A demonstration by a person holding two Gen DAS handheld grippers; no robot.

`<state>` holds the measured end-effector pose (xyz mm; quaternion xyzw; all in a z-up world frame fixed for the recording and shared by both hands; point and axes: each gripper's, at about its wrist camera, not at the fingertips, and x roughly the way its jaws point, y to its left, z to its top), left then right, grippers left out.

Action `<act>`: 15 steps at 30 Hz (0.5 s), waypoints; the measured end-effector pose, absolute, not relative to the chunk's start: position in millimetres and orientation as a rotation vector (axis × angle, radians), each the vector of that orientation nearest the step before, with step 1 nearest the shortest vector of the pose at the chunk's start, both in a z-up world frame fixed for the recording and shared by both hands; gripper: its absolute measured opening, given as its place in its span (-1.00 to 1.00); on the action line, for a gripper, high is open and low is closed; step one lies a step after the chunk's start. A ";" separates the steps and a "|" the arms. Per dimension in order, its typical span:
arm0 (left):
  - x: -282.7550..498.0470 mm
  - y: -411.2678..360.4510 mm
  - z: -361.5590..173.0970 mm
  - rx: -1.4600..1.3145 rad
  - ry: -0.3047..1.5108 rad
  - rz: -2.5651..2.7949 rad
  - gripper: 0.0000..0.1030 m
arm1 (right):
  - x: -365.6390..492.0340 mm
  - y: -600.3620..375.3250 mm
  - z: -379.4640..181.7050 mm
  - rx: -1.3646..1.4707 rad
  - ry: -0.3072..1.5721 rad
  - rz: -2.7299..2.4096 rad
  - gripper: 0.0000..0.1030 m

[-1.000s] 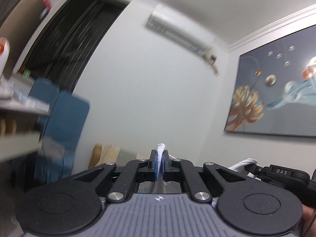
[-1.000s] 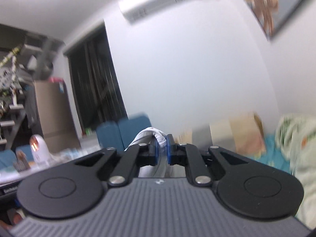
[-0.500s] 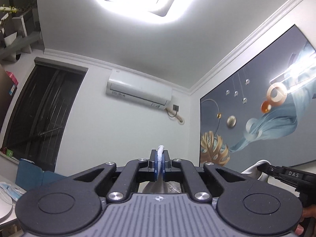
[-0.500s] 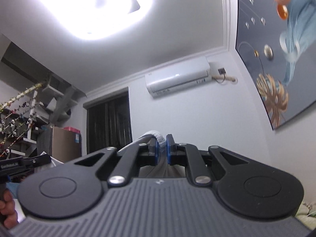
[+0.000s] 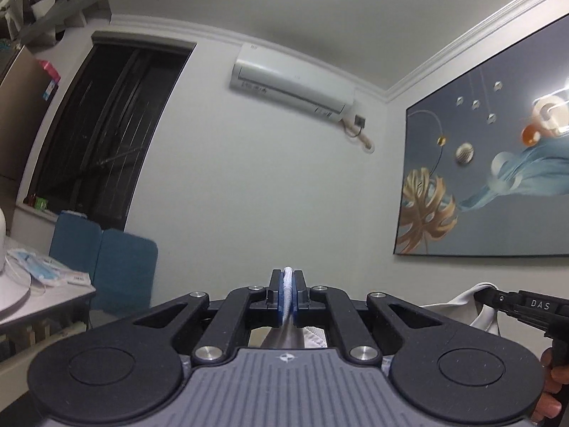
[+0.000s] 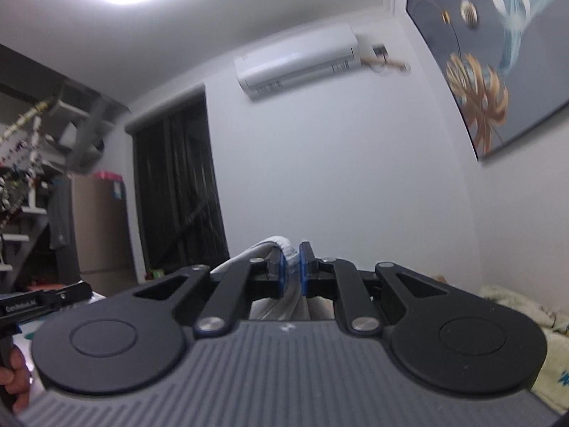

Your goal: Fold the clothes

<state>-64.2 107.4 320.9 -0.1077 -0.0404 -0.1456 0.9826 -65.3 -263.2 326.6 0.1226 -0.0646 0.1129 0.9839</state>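
Note:
A white garment is held up in the air by both grippers. My left gripper [image 5: 288, 281] is shut on a white hem of the garment [image 5: 287, 273], and the cloth hangs down behind the jaws. My right gripper [image 6: 291, 259] is shut on another bunched white edge of the garment [image 6: 284, 245]. In the left wrist view the right gripper [image 5: 522, 304] shows at the far right with white cloth [image 5: 462, 302] draped from it. Both cameras point up at the wall, so the rest of the garment is hidden.
A table [image 5: 42, 306] with face masks stands at the left. Blue chairs [image 5: 117, 263] stand by a dark window [image 5: 106, 135]. An air conditioner [image 5: 291, 85] and a large painting [image 5: 490, 163] hang on the walls. A pale blanket [image 6: 526, 320] lies at the right.
Both grippers have tilted down from the ceiling light toward the wall, after swinging up a second ago. Both stay shut on the garment.

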 end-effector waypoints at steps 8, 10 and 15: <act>154.4 98.5 220.5 -0.224 0.098 -0.212 -0.88 | 126.0 -272.4 236.5 0.277 0.027 0.154 -0.77; 215.0 92.0 190.0 -0.214 0.148 -0.190 -0.88 | 176.4 -276.4 208.2 0.276 0.071 0.133 -0.77; 359.0 80.3 87.9 -0.204 0.235 -0.130 -1.00 | 301.4 -290.1 113.8 0.282 0.190 0.049 -0.77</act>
